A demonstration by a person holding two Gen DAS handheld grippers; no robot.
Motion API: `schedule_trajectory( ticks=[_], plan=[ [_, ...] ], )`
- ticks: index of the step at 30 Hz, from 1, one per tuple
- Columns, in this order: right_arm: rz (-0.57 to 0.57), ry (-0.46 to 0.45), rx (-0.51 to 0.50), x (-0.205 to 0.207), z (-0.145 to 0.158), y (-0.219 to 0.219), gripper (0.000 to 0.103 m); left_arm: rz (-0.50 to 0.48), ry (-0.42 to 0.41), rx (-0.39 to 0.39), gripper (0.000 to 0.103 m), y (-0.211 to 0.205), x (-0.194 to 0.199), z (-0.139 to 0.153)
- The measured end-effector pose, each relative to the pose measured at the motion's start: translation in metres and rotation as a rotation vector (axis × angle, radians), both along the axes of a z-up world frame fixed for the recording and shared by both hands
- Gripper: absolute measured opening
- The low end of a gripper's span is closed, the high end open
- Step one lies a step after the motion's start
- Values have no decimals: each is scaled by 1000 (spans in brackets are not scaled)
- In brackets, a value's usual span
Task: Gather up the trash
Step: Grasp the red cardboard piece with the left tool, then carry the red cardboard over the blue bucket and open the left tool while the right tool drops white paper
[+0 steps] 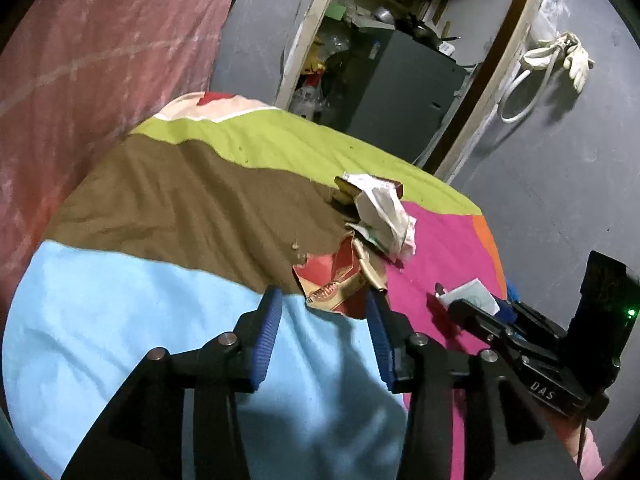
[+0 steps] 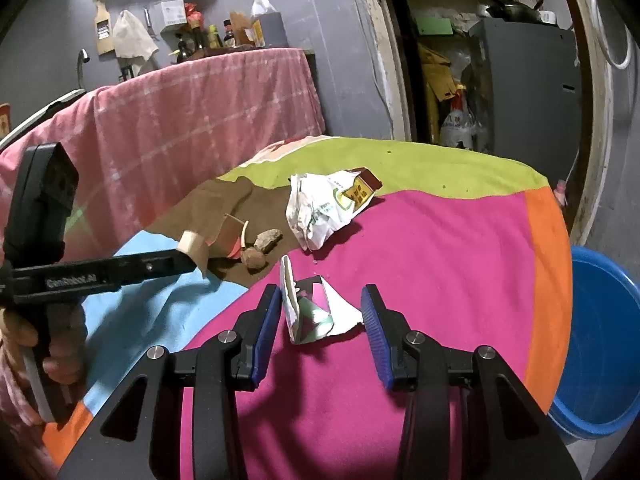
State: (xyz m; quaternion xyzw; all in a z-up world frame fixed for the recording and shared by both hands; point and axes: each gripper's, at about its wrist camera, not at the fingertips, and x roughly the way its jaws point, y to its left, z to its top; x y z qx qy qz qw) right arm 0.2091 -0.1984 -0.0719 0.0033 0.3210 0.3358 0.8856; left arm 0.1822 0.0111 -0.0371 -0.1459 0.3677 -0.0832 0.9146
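Broadly, a multicoloured patchwork cloth [image 2: 460, 248] is spread centre-frame; a blue plastic tub [image 2: 600, 344], lower right, presumably awaits trash. Torn white paper [image 2: 312, 316] lies ungripped within the parted right gripper [image 2: 322, 320]; red-gold wrapper [image 1: 340, 280] sits before the released left gripper [image 1: 324, 320].

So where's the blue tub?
In the right wrist view, the blue tub sits at the far right, down on the floor beside the orange edge of the colourful cloth.

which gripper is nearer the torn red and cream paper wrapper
Left. The left gripper has that torn red and cream paper wrapper right at its jaws, while the right gripper sits further right, around a folded white paper scrap.
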Motion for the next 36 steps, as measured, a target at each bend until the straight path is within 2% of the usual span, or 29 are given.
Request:
schedule_trajectory(
  ticks=[4,12,15,25,36],
  plan=[
    [-2,7,3,1,0,0,39,-55,19,53,43,-10,14,-2],
    [-7,14,7,2,0,-1,39,-89,52,114,43,-19,31,-11],
    [-8,16,7,2,-1,-1,39,-100,59,115,42,-19,33,-15],
    [-9,21,18,3,-2,-4,39,-104,62,125,26,-23,27,-14],
    [-20,-7,38,-12,-1,-13,39,-77,42,110,22,-29,-10,-6]
  ],
)
